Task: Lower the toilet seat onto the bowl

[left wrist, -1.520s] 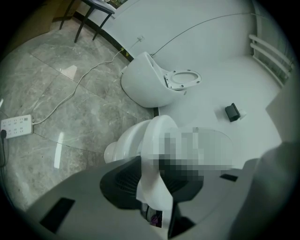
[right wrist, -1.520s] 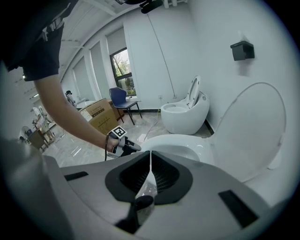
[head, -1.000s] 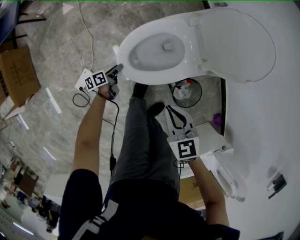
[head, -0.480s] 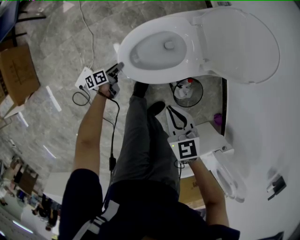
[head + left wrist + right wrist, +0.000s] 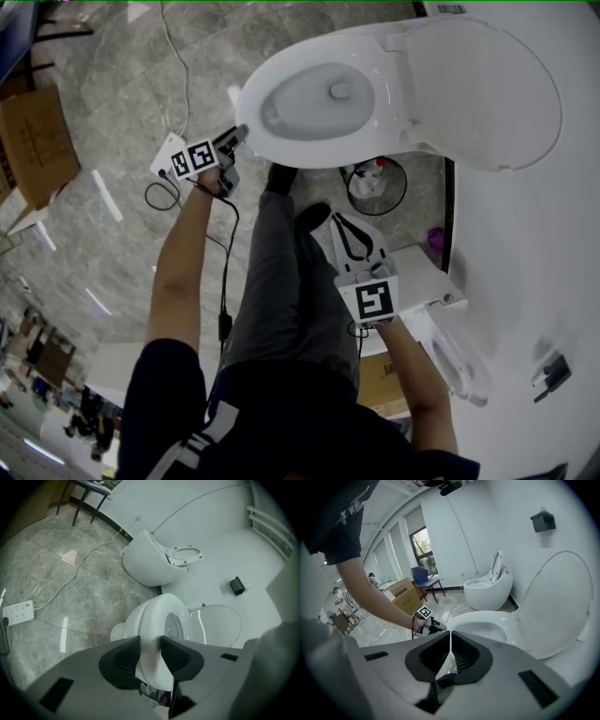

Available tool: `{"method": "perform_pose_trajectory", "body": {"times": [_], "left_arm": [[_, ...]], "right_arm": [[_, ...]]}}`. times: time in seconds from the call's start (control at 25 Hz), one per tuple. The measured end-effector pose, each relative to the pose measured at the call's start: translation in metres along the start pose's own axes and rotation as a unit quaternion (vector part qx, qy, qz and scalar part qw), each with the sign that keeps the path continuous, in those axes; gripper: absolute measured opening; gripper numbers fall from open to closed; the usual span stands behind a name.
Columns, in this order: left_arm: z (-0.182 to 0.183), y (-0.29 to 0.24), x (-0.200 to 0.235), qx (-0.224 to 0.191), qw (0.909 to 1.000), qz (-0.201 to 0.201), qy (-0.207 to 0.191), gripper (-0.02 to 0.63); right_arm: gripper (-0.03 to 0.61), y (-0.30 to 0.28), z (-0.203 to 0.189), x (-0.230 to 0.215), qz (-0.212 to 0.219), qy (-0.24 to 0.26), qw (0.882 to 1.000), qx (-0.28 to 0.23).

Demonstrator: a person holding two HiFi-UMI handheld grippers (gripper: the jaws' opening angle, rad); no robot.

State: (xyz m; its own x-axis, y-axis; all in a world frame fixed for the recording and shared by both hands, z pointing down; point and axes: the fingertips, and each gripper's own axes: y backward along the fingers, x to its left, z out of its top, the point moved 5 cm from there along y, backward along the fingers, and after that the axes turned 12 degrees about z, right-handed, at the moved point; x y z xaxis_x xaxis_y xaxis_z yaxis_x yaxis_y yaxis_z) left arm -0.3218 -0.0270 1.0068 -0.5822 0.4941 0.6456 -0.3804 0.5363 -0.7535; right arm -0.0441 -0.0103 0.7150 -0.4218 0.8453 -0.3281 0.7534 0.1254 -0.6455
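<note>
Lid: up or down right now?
Up: the lid stands upright behind the bowl, which lies uncovered.

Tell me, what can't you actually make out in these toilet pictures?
- Head view: left gripper tips, tiny and dark at the toilet seat edge.
- Head view: waste bin contents, tiny, partly behind the bowl.
- Left gripper view: whether seat meets bowl; gripper body covers that.
- Right gripper view: black wall box, too small.
</note>
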Motion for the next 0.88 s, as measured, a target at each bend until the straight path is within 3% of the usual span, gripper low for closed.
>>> {"method": "perform_pose_trajectory", "body": {"times": [0.88], "left_arm": [[0.001,0.013,0.005,-0.008,0.9993,0.024,-0.027,0.150]], "right_arm": [[0.029,-0.003,0.001,0.003,0.011,0.003,1.000,0.000]]}}
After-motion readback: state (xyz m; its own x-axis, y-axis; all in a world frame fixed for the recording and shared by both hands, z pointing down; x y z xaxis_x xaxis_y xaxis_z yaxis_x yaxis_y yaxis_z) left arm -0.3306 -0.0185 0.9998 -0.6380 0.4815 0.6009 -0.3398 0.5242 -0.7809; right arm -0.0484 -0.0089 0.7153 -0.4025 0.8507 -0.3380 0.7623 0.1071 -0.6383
